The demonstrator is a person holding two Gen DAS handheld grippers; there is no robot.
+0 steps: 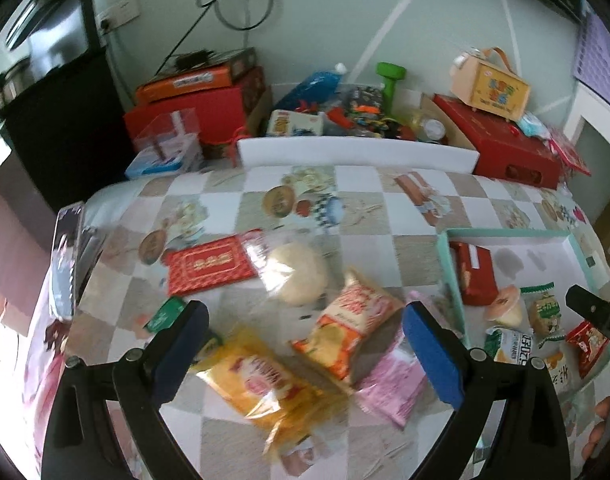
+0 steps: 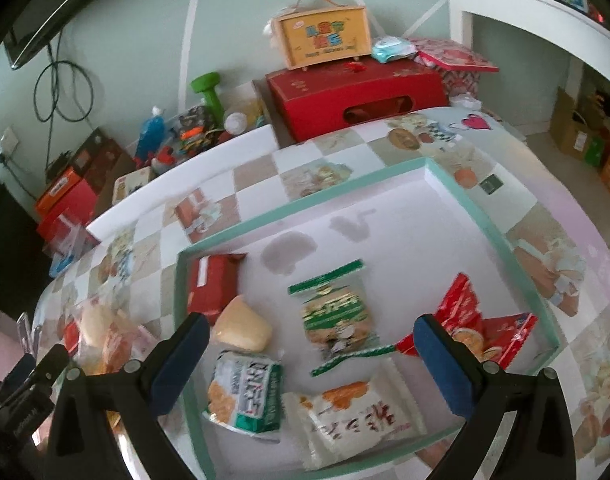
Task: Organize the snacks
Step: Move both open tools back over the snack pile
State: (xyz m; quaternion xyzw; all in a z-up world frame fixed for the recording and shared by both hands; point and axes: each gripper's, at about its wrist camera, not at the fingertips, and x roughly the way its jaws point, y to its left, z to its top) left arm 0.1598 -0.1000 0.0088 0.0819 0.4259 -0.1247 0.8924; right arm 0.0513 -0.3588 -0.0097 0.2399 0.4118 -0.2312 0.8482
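Note:
My left gripper (image 1: 305,320) is open and empty above loose snacks on the checkered table: an orange chip bag (image 1: 347,326), a yellow packet (image 1: 261,386), a pink packet (image 1: 389,384), a clear-wrapped bun (image 1: 293,272) and a flat red packet (image 1: 209,266). My right gripper (image 2: 309,336) is open and empty above the teal-rimmed white box (image 2: 305,200). The box holds a red pack (image 2: 211,284), a pudding cup (image 2: 243,328), a green cracker packet (image 2: 337,316), a red torn packet (image 2: 473,320), a green-white packet (image 2: 245,392) and a white-orange packet (image 2: 357,416). The box also shows in the left wrist view (image 1: 509,236).
Behind the table a white ledge (image 1: 357,152) fronts red boxes (image 1: 513,140), a yellow toy case (image 2: 321,40), a green dumbbell (image 2: 209,92) and toys. A phone (image 1: 67,260) lies at the table's left edge. The right gripper's tip (image 1: 597,312) shows over the box.

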